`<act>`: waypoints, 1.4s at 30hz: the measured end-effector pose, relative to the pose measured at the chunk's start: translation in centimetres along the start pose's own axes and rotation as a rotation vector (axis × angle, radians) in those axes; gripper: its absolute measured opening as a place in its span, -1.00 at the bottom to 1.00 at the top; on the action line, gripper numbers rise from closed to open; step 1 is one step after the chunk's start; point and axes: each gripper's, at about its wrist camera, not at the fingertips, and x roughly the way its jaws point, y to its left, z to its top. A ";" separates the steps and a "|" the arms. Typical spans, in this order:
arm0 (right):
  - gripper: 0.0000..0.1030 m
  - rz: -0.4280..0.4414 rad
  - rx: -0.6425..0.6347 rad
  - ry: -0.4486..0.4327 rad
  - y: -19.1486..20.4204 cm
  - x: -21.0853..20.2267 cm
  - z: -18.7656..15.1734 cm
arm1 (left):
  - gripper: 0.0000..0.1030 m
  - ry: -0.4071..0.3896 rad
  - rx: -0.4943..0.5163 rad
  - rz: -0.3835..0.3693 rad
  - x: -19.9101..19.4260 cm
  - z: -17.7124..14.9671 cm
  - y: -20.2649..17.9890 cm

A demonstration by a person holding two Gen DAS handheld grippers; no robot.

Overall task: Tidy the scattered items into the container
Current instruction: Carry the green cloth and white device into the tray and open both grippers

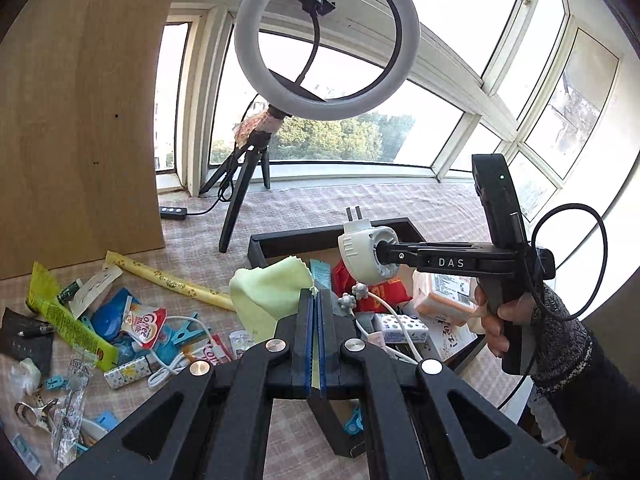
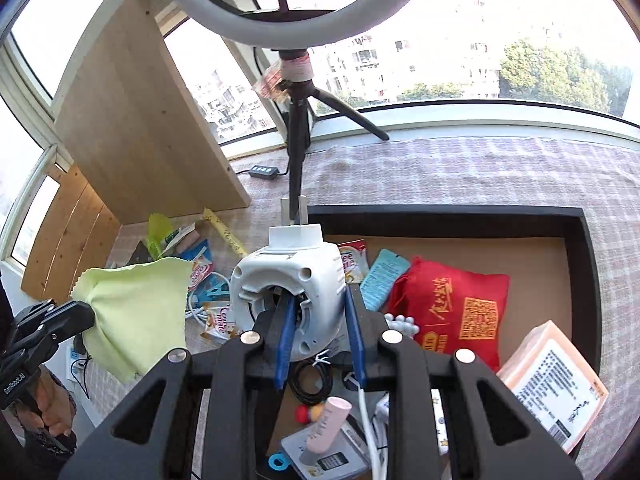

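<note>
Pinching a light-green cloth tight, the left hand-held gripper hovers beside the black tray (already half full); the right hand-held gripper clamps a white plug adapter above it.

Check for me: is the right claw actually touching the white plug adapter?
Touching. In the right wrist view, one blue finger of the right claw sits inside the white plug adapter, the other against its outer side.
</note>
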 end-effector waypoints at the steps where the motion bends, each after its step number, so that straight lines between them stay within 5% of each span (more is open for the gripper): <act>1: -0.54 -0.035 0.020 -0.010 -1.9 -0.6 0.4 | -0.98 0.004 0.010 -0.013 0.9 0.7 -0.8; 8: -0.54 -0.195 0.153 -0.010 -11.6 -1.5 2.0 | -0.98 0.048 0.093 -0.056 6.6 3.7 -6.3; 13: -0.23 -0.241 0.198 -0.003 -14.0 -1.6 2.3 | -0.59 0.078 0.095 -0.018 9.0 4.9 -8.1; 17: -0.08 -0.226 0.203 -0.042 -13.8 -2.7 2.2 | -0.51 0.055 0.120 0.001 8.2 4.9 -7.9; 33: -0.08 -0.058 0.061 -0.010 -4.1 -1.2 -0.1 | -0.39 0.075 -0.020 0.125 2.6 -0.9 0.1; 42: -0.08 0.127 -0.092 0.084 6.0 2.1 -2.3 | -0.24 0.156 -0.122 0.361 -3.4 -7.4 11.0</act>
